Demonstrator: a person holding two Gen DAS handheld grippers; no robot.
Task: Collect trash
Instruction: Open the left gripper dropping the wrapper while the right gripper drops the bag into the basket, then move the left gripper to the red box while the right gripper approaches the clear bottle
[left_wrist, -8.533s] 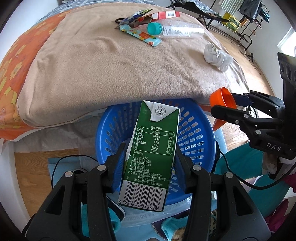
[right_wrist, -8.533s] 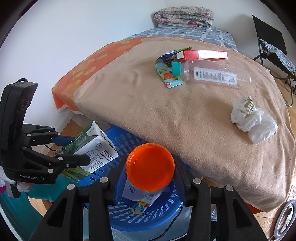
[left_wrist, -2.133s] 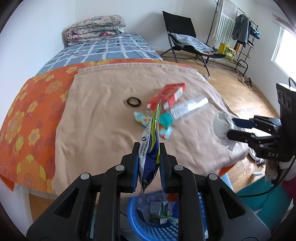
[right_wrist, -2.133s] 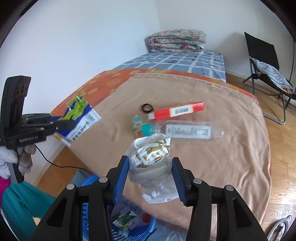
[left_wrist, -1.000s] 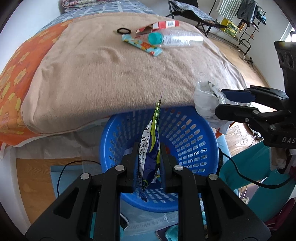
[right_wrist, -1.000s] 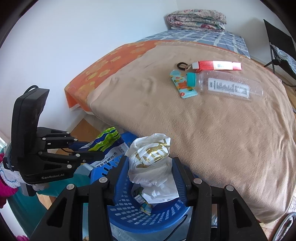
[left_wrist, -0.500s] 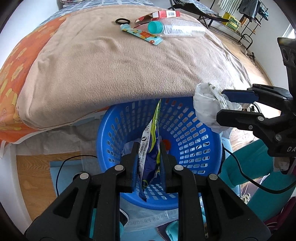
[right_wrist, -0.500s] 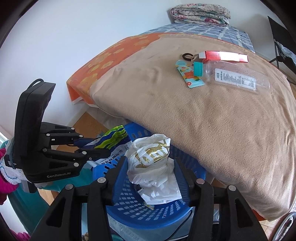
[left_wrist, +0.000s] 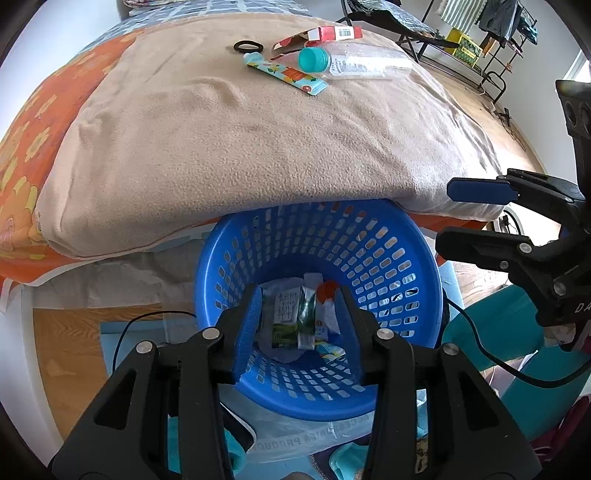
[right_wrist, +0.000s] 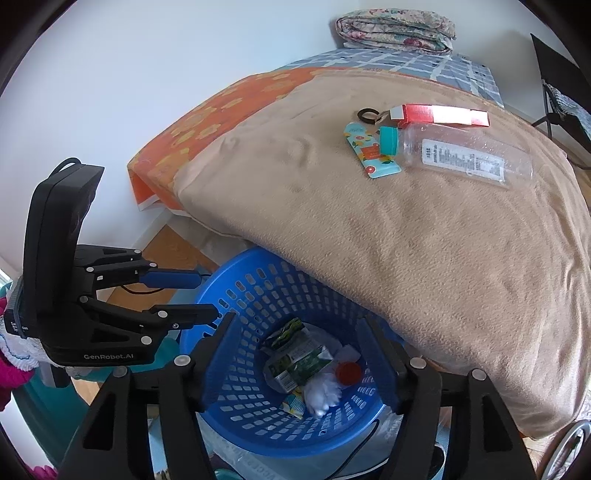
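Both claws — left gripper (left_wrist: 298, 325) and right gripper (right_wrist: 301, 354) — are opening with nothing between them over the basket (left_wrist: 424, 258); the bottle (right_wrist: 465, 155) and box (right_wrist: 443, 114) lie on the bed, so the person should clear the rim before reaching there.

A blue perforated basket (right_wrist: 258, 295) stood on the floor against the bed's edge, holding a green carton (right_wrist: 299, 363), a crumpled white bag (right_wrist: 323, 397) and an orange lid (right_wrist: 349, 373). On the tan blanket (right_wrist: 424, 240) lay a clear bottle (right_wrist: 461, 155), a red box (right_wrist: 443, 114) and a floral wrapper (right_wrist: 369, 155).
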